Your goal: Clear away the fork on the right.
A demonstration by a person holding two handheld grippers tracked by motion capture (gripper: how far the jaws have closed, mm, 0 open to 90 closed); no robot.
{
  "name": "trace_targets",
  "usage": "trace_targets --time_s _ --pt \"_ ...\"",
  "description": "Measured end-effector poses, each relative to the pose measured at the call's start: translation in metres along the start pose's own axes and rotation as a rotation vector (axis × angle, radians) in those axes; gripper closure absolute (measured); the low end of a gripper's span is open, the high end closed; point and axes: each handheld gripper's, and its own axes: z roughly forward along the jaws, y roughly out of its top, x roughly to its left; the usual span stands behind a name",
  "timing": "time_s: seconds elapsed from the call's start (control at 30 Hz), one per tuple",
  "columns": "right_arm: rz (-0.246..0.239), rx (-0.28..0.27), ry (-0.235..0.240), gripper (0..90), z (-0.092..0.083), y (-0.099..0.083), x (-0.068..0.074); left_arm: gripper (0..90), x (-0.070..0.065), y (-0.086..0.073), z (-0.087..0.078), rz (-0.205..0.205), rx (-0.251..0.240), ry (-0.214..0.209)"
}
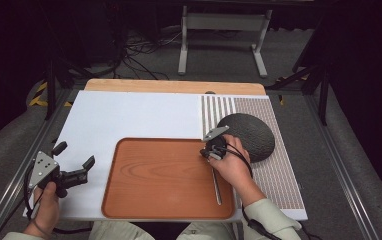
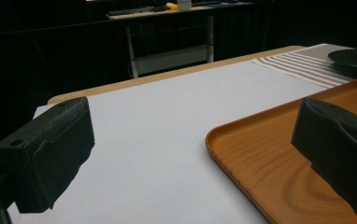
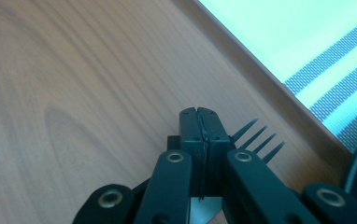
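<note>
Work in hand: the right gripper (image 1: 213, 152) is setting a fork (image 1: 216, 184) onto the wooden tray (image 1: 144, 200), at the tray's right edge.

Right gripper: clenched on the fork. In the right gripper view the jaws meet flat, with the fork's neck pinched between them and the tines (image 3: 260, 139) poking out just past the tips on one side.

Fork's lie: its long axis runs back from the jaw tips toward the person. In the high view the handle trails under the hand (image 1: 234, 167) along the tray's right rim, tines at the far end. Whether it already rests on the wood I cannot tell; it looks low and close.

Left gripper (image 1: 74, 165): released, jaws wide apart with nothing between them. It hovers off the tray's left edge over the white mat (image 1: 129, 117), well apart from the fork.

Nearer hand: the right one, plainly; the fork is in its grip, with the whole tray between it and the left gripper.

Beyond the right gripper: a dark round plate (image 1: 254, 137) sits just past its tips on the striped mat (image 1: 279, 170).

Coming move, as I judge it: letting go, so what matters is that the fork lies flat, inside the rim and parallel to it.
</note>
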Motion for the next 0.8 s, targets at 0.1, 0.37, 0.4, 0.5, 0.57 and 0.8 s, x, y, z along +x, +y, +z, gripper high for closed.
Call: trace_targets --time_s 0.1,0.37,0.4,0.5,0.57,0.8 --pt "0.01 -0.002 -0.002 90.0 -0.0013 -0.0022 -0.0025 0.1 0.0001 0.0 0.0 0.0 0.001 0.0" --pt "0.021 0.004 -0.012 90.0 -0.0032 -0.006 -0.0063 0.1 -0.0001 0.0 0.0001 0.001 0.002 -0.001" --pt "0.022 0.005 -0.011 90.0 -0.0034 -0.0063 -0.0066 0.1 -0.0001 0.0 0.0001 0.001 0.002 -0.001" --pt "0.024 0.006 -0.019 90.0 -0.0043 -0.0071 -0.008 0.1 -0.0003 0.0001 0.0002 -0.001 0.0 -0.001" --pt "0.029 0.008 -0.018 90.0 -0.0048 -0.0076 -0.0083 0.1 -0.0001 0.0 0.0001 0.001 0.003 -0.002" --pt "0.032 0.012 -0.02 90.0 -0.0059 -0.0082 -0.0099 0.1 0.0 0.0 0.0001 0.002 0.003 -0.001"
